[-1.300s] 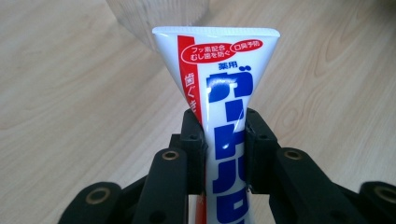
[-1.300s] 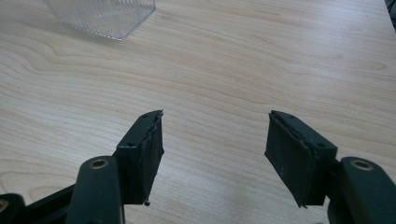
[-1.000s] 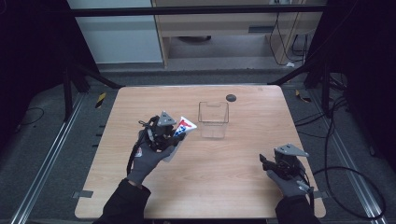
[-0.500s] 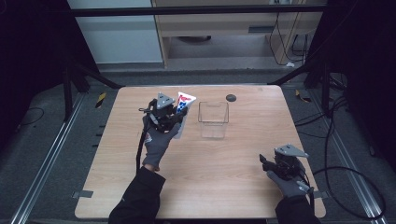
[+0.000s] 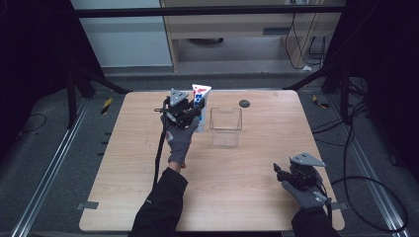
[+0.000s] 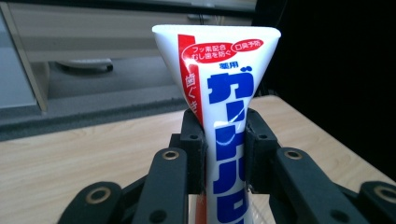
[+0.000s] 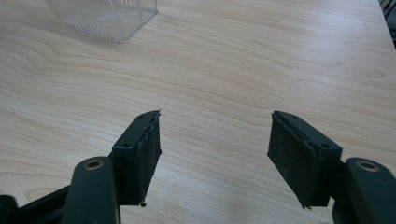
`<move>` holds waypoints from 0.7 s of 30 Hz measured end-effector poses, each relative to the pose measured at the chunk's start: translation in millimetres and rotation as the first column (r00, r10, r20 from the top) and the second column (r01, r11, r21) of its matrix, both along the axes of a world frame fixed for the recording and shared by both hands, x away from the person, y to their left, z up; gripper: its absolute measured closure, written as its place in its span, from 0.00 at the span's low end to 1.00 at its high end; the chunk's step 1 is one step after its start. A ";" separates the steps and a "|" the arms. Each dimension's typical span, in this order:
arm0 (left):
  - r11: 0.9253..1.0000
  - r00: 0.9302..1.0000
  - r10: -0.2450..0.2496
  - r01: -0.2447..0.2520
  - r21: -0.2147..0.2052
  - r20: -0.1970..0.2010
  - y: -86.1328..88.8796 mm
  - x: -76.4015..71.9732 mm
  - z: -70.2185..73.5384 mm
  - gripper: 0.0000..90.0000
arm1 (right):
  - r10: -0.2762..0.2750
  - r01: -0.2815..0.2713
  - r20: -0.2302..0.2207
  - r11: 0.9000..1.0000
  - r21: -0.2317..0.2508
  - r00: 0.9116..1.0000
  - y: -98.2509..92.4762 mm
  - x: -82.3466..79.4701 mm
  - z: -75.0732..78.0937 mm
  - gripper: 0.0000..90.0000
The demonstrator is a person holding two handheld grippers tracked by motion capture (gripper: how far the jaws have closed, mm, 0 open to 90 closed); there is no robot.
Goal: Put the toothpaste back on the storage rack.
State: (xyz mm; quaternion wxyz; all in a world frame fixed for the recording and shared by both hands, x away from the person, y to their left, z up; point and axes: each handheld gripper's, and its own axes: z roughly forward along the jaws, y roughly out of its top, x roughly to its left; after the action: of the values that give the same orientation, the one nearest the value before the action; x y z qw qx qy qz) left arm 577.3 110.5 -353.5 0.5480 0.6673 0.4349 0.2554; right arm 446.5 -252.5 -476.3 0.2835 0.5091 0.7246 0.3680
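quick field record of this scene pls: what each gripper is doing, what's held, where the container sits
left gripper: shut on the toothpaste tube, held above the table
tube: white with blue and red print, flat crimped end up, upright between the pads
right gripper: open, nothing between the jaws, which have just been opening; low over the table's near right corner
clear container: upright on the table, just right of the tube, looks empty
table: light wood
small dark disc: on the table beyond the container

A wooden table [image 5: 123, 163] bears a clear box [image 5: 226, 126].
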 end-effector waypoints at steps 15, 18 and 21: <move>0.999 0.999 -0.006 0.007 -0.032 0.041 -26.3 18.0 5.6 0.81 | -0.001 0.001 -0.001 1.000 0.011 1.000 -0.4 -0.3 -1.6 0.36; 0.999 0.999 -0.015 0.017 -0.030 0.040 -35.2 22.0 2.4 0.81 | 0.002 -0.003 0.002 1.000 0.011 1.000 -0.2 -0.5 -1.6 0.36; 0.999 0.999 -0.021 0.022 -0.024 0.039 -42.7 25.1 -1.4 0.81 | 0.000 0.000 0.003 1.000 0.011 1.000 -0.4 -0.4 -1.5 0.36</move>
State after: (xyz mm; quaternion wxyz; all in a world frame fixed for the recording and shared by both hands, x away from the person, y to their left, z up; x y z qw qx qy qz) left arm 602.4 67.7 -354.9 0.5669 0.6603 0.4201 0.2570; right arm 446.0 -252.9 -477.8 0.2815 0.5101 0.7222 0.3727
